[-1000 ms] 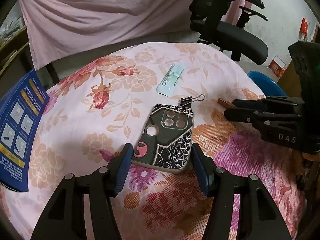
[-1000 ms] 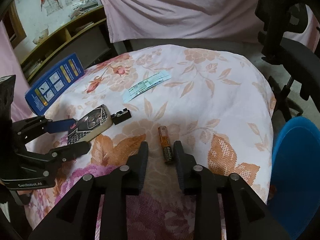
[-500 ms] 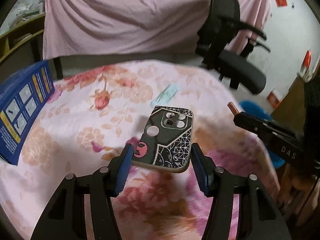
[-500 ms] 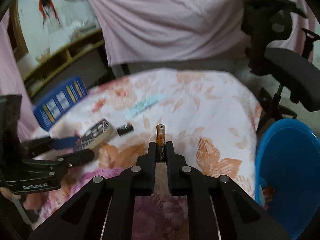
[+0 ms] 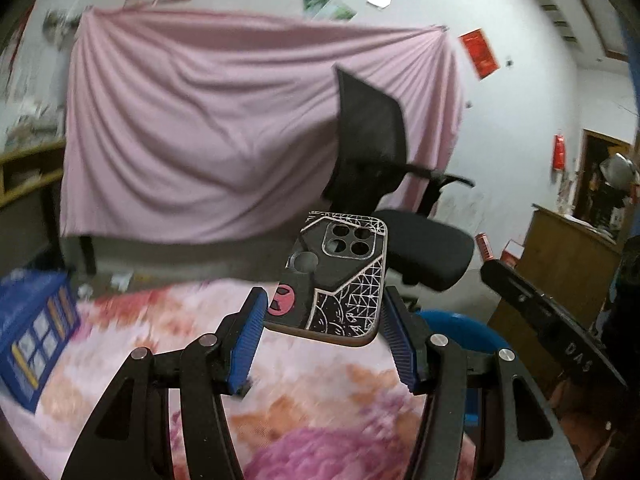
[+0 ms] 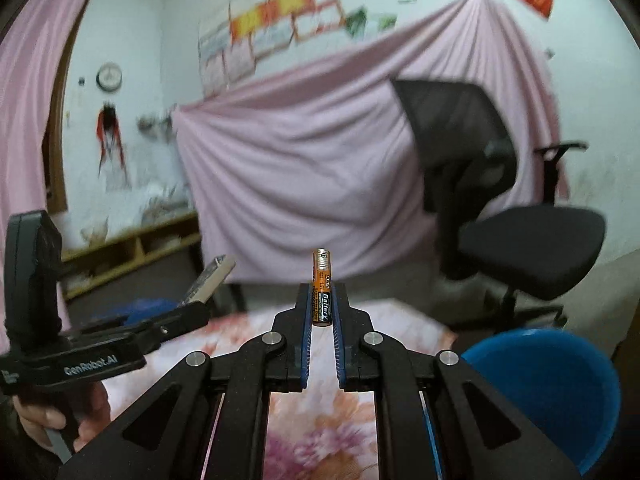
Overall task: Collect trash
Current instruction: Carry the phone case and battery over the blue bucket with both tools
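We faced a pale wall [image 6: 168,40] hung with posters [image 6: 276,28] and a round clock [image 6: 109,76]. A pink sheet [image 5: 200,132] draped across it, behind a black office chair [image 6: 500,208]. Low wooden shelves [image 6: 132,252] ran along the left; a wooden cabinet [image 5: 568,248] stood at the right.

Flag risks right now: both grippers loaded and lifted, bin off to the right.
1. The battery is pinched only at its lower half by the right gripper; it could pivot or slip out before reaching the blue bin.
2. The phone case sits tilted in the left gripper, gripped only near its bottom end; it may twist loose.
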`<action>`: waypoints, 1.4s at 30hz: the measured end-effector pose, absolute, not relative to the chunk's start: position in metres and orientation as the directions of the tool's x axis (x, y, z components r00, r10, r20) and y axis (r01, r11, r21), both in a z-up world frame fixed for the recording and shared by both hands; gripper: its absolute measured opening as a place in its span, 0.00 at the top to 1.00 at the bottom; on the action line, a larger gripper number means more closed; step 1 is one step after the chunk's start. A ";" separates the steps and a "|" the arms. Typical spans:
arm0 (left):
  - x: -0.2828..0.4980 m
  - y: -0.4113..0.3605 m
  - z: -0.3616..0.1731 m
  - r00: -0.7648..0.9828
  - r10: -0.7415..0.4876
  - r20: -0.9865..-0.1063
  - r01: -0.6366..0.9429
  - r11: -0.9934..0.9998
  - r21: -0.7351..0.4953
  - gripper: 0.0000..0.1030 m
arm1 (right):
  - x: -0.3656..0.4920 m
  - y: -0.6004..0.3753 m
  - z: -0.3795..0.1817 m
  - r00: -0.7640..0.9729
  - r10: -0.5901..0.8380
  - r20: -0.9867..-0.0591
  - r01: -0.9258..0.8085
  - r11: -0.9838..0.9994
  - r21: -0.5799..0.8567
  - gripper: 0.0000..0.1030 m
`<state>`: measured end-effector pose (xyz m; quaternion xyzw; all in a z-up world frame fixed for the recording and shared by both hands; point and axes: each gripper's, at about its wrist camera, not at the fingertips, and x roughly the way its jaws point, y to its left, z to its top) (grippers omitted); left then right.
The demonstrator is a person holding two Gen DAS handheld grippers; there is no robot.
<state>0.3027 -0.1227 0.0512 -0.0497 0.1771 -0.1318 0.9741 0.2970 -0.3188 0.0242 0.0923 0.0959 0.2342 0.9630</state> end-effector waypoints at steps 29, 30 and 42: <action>0.367 -0.273 0.023 0.762 -0.448 -0.467 0.470 0.879 -0.077 0.49 | 0.309 -0.434 0.000 0.954 0.125 -0.274 -0.047 0.960 0.277 0.92; 0.369 -0.273 0.021 0.753 -0.450 -0.481 0.468 0.879 -0.090 0.49 | 0.312 -0.438 -0.003 0.947 0.125 -0.295 -0.036 0.956 0.290 0.92; 0.383 -0.291 -0.004 0.646 -0.454 -0.614 0.493 0.862 -0.118 0.49 | 0.327 -0.452 -0.025 0.899 0.137 -0.416 0.011 0.942 0.334 0.92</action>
